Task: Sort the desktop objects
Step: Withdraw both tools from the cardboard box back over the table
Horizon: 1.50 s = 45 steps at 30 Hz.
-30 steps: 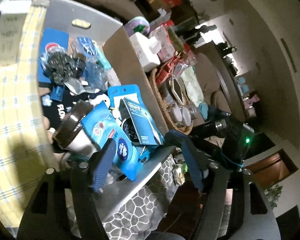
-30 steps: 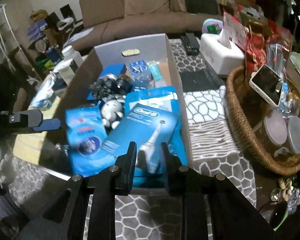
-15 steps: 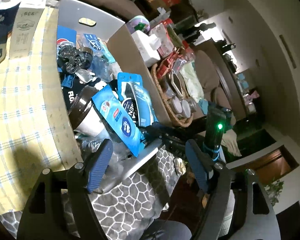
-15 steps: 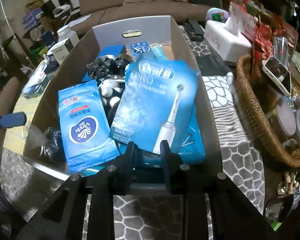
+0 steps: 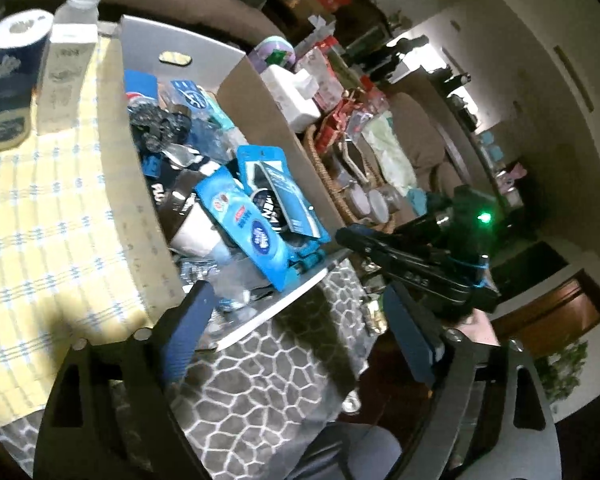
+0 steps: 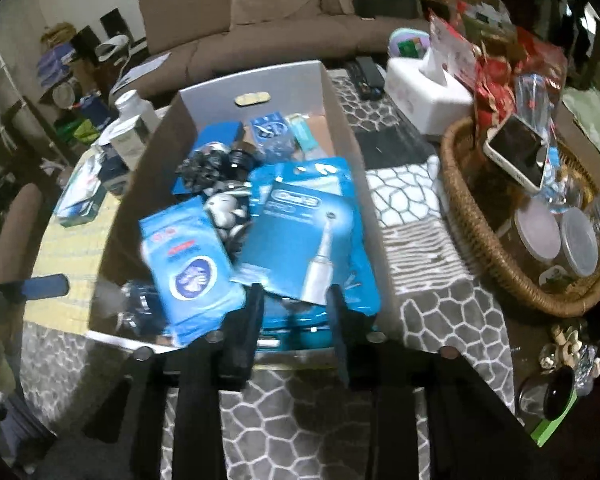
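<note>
Right wrist view: blue toothbrush blister pack (image 6: 300, 236) laid atop the full grey cardboard box (image 6: 256, 80), near end; right gripper (image 6: 294, 300) jaws opening, nothing gripped, likely a release. Left wrist view adds left gripper (image 5: 296, 332), jaws opening, empty, over the patterned worktop (image 5: 268, 384).

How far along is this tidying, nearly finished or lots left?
Well underway, I'd judge. The cardboard box already holds a heap: a wipes pack and a toothbrush package on top. The right tongs are opening at the package's near edge; whether they touch it is unclear. The left tongs are opening and empty. Left outside: a white bottle and paper roll on the yellow cloth.
</note>
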Each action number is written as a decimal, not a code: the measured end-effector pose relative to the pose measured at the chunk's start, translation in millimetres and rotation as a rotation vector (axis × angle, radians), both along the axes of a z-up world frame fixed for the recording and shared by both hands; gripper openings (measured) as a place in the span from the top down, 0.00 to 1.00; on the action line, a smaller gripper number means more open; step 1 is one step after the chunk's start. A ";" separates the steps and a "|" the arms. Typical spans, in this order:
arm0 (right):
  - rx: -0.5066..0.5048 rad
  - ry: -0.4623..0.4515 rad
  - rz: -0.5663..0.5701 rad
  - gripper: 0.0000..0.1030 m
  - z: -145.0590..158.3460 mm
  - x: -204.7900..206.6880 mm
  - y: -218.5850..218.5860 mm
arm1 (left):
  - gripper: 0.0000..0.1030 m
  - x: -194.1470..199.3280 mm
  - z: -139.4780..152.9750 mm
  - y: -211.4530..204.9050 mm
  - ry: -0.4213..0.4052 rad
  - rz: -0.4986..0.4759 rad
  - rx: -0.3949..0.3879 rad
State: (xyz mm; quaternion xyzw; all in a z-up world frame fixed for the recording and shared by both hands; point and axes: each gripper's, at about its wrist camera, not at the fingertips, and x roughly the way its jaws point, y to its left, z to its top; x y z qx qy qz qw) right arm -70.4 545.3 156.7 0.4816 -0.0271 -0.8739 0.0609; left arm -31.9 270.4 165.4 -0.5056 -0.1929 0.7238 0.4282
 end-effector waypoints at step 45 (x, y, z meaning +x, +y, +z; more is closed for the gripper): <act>0.014 0.126 0.288 0.00 -10.5 -3.8 -290.8 | 0.00 -8.8 -21.6 -236.0 0.258 0.307 -0.473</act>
